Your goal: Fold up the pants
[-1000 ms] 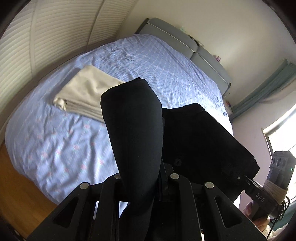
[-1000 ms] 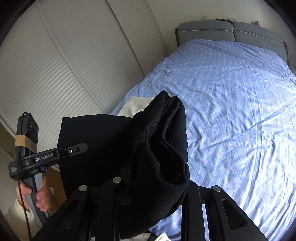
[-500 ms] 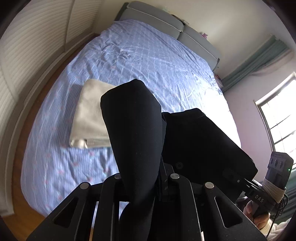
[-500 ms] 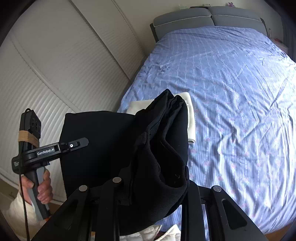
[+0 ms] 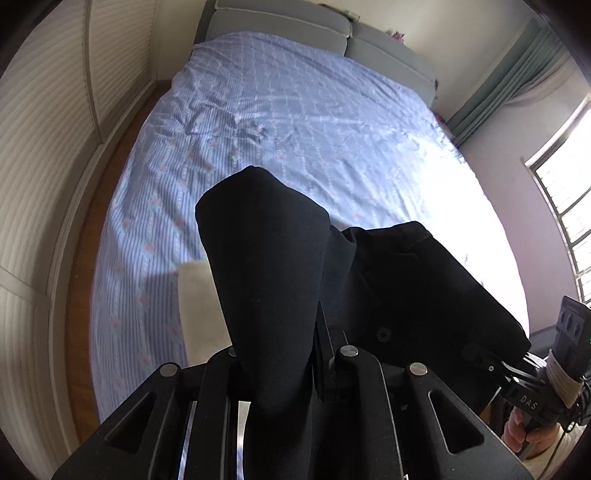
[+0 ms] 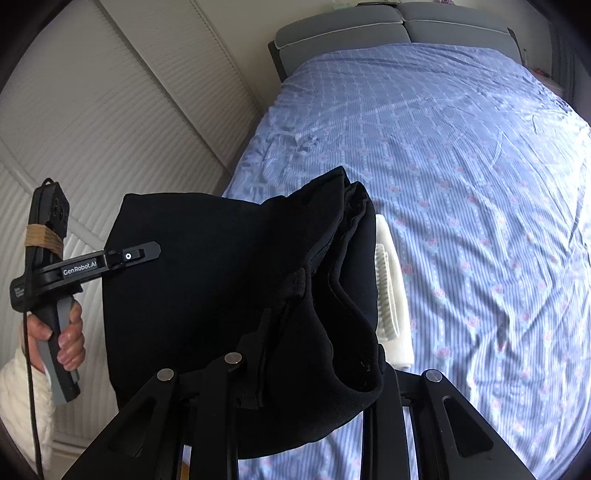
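Black pants (image 5: pixel 406 295) hang folded in the air between both grippers, above the near end of the bed. My left gripper (image 5: pixel 317 354) is shut on one end, and cloth drapes over its fingers and hides the tips. From the right wrist view, the left gripper (image 6: pixel 147 254) clamps the flat left edge of the pants (image 6: pixel 207 288). My right gripper (image 6: pixel 306 369) is shut on a thick bunch of the other end. In the left wrist view the right gripper (image 5: pixel 480 360) pinches the pants' far right corner.
A blue patterned bed sheet (image 5: pixel 295 122) fills both views, with a grey headboard (image 6: pixel 388 26) at the far end. A folded cream garment (image 5: pixel 195 306) (image 6: pixel 388 295) lies on the sheet just behind the pants. White slatted wardrobe doors (image 6: pixel 110 122) run along the left; a window (image 5: pixel 569 206) is at right.
Both grippers carried the pants sideways over the bed. The cream garment went from well left of the pants to close behind them. Both grips are unchanged.
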Tool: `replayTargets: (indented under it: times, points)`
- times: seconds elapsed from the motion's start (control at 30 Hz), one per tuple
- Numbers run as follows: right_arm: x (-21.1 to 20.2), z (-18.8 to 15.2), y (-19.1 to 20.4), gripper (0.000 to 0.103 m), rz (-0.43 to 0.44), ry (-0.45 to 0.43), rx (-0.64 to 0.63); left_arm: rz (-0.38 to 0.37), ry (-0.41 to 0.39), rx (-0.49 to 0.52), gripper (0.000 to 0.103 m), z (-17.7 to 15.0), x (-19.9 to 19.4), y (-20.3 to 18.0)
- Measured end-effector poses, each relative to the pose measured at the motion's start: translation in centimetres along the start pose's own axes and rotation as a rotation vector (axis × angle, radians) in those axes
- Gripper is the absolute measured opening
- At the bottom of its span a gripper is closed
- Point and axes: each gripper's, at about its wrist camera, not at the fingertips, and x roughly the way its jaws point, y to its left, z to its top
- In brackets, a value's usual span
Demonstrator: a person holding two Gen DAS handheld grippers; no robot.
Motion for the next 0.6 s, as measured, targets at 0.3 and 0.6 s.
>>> replayTargets:
  times: [0.3, 0.6]
  points:
    - [8.3, 1.9, -0.9, 0.026, -0.121, 0.084, -0.019, 0.065, 0.114, 0.01, 0.018, 4.1, 8.7, 3.2]
    - [11.4, -0.2, -4.6, 0.041, -0.127, 0.254, 0.15, 0.235, 0.185, 0.03, 0.05, 2.2, 10.9, 4.6]
